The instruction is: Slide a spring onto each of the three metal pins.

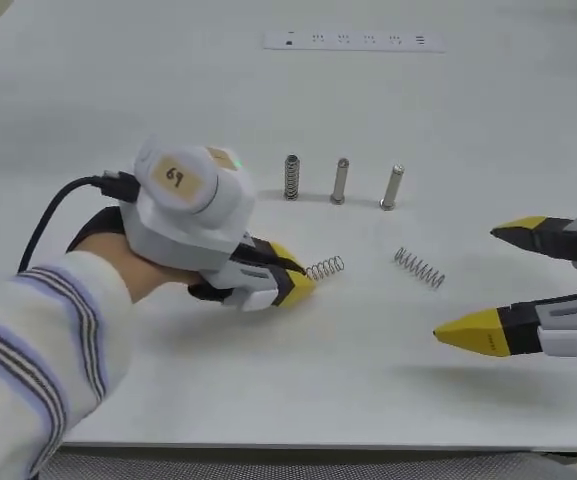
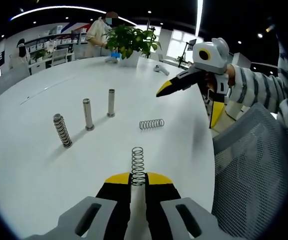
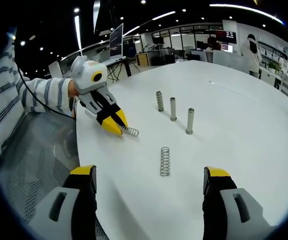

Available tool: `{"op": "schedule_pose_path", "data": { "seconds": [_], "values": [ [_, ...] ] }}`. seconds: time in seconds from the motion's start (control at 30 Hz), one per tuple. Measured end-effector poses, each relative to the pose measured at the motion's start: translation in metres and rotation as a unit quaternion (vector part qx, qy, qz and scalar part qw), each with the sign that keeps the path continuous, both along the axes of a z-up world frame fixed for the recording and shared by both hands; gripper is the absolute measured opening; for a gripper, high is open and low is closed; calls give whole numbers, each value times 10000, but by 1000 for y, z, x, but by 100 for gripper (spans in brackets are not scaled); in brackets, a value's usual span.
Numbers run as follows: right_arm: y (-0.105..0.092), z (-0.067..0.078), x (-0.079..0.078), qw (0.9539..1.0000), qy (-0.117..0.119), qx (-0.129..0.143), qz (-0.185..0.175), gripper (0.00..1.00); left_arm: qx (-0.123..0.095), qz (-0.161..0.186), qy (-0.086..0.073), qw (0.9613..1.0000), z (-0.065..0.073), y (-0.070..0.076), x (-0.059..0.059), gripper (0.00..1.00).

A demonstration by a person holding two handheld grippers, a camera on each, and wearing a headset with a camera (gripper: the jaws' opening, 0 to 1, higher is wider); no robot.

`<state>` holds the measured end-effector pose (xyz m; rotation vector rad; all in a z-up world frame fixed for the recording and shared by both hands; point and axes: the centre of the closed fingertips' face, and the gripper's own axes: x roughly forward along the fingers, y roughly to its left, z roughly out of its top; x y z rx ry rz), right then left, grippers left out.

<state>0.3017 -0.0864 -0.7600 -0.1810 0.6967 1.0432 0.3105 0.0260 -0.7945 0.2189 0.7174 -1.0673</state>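
Clamped together, the jaws of my left gripper pinch one end of a spring, which sticks straight out past the yellow tips, low over the table. In the head view I see this gripper left of centre, with the held spring pointing right.

A second spring lies loose on the table right of centre, near the held one's free end but not touching it. My right gripper comes in from the right edge with its jaws wide apart, holding nothing. In the right gripper view the loose one lies on the table between those two jaws and a little ahead of them.

Above centre in the head view, a row stands upright on the table: the left pin with a fitted spring around it, then the middle pin and the right pin, both bare. Both loose-lying springs sit below that row, apart from it.

At the top of the frame a power strip lies flat on the table. My striped sleeve fills the lower left corner, and a mesh chair shows on the right of the left gripper view
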Motion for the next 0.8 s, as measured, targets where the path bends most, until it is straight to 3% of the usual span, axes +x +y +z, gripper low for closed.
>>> {"op": "schedule_pose_path", "data": {
  "seconds": [0.33, 0.57, 0.8],
  "values": [
    [12, 2, -3, 9997, -24, 37, 261, 81, 22, -294, 19, 9996, 7, -3, -11, 2],
    [19, 3, -2, 9992, -35, 112, 376, 69, 6, -480, -55, 9988, 13, -8, -13, 2],
    [28, 14, 3, 9982, -129, 390, 430, 59, -5, -508, -53, 9987, 13, -7, -13, 3]
  ]
}}
